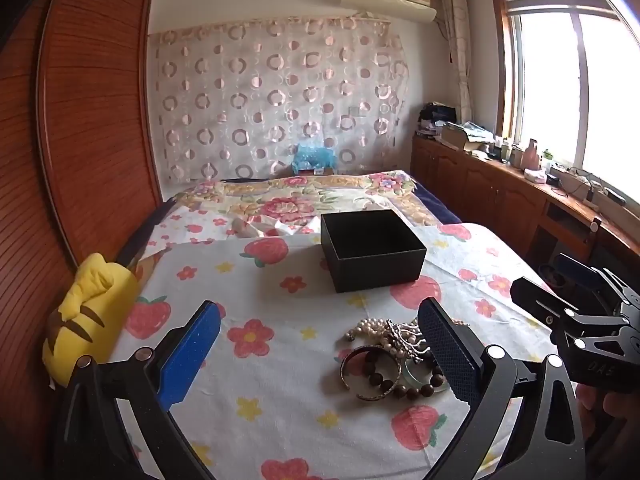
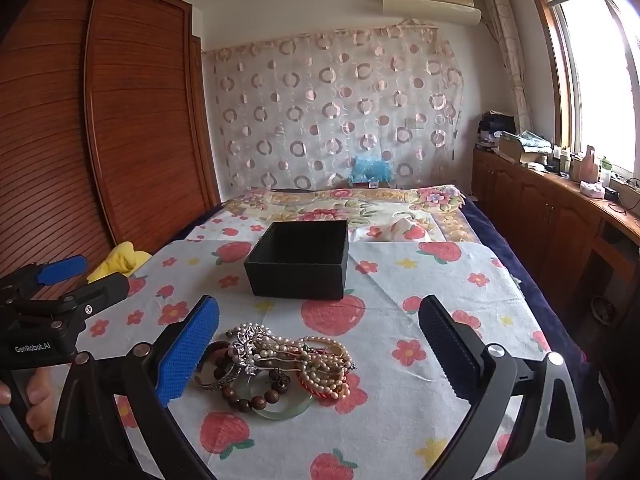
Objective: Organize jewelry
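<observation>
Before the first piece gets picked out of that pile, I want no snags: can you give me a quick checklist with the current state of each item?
1. Left gripper open, nothing between its fingers: ok.
2. Right gripper open, nothing held: ok.
3. Black box lidless, upright and empty: ok.
4. Jewelry pile apart from the box, in front of both grippers: ok.
5. Pieces separate enough to lift one alone: not ok; pearl strands, wooden bead bracelet and green bangle overlap.
6. Strands knotted together: cannot tell.

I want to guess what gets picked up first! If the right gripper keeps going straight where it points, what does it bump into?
Probably the jewelry pile. The open right gripper tilts down toward it, nothing between. Depth is hard to judge; the black box sits beyond.
</observation>
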Demonstrator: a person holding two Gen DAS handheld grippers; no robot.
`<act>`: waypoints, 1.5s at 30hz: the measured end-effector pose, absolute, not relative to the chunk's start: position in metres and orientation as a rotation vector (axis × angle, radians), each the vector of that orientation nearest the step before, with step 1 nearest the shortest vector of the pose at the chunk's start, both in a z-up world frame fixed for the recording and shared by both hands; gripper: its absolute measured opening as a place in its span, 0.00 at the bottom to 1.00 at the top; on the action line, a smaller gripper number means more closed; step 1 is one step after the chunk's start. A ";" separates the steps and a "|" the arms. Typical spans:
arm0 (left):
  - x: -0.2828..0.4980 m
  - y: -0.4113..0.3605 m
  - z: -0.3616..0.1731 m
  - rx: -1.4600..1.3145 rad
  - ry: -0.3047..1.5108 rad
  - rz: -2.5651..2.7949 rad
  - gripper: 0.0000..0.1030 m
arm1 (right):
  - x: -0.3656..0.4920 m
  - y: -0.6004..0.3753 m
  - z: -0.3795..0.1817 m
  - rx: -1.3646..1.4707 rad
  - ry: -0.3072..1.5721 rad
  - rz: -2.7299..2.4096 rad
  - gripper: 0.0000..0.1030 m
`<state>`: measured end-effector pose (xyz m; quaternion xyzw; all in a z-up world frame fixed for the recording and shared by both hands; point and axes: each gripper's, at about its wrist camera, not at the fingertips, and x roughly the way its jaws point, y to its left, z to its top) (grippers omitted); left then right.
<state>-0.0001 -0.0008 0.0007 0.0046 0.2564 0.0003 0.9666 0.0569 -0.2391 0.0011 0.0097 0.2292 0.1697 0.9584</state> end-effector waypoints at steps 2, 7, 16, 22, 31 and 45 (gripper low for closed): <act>0.001 -0.001 0.001 0.009 0.519 0.001 0.93 | 0.057 -0.239 0.001 0.019 0.464 0.344 0.98; -0.001 -0.001 0.001 0.009 0.516 -0.001 0.93 | 0.057 -0.239 0.001 0.020 0.466 0.344 0.98; 0.000 -0.002 0.011 0.016 0.505 -0.001 0.93 | 0.056 -0.239 0.002 0.020 0.462 0.345 0.98; -0.002 -0.003 0.016 0.014 0.504 -0.001 0.93 | 0.056 -0.239 0.002 0.021 0.463 0.345 0.98; -0.005 -0.003 0.014 0.017 0.498 -0.002 0.93 | 0.055 -0.238 0.002 0.021 0.462 0.345 0.98; -0.006 -0.003 0.014 0.016 0.495 -0.002 0.93 | 0.055 -0.239 0.002 0.023 0.461 0.346 0.98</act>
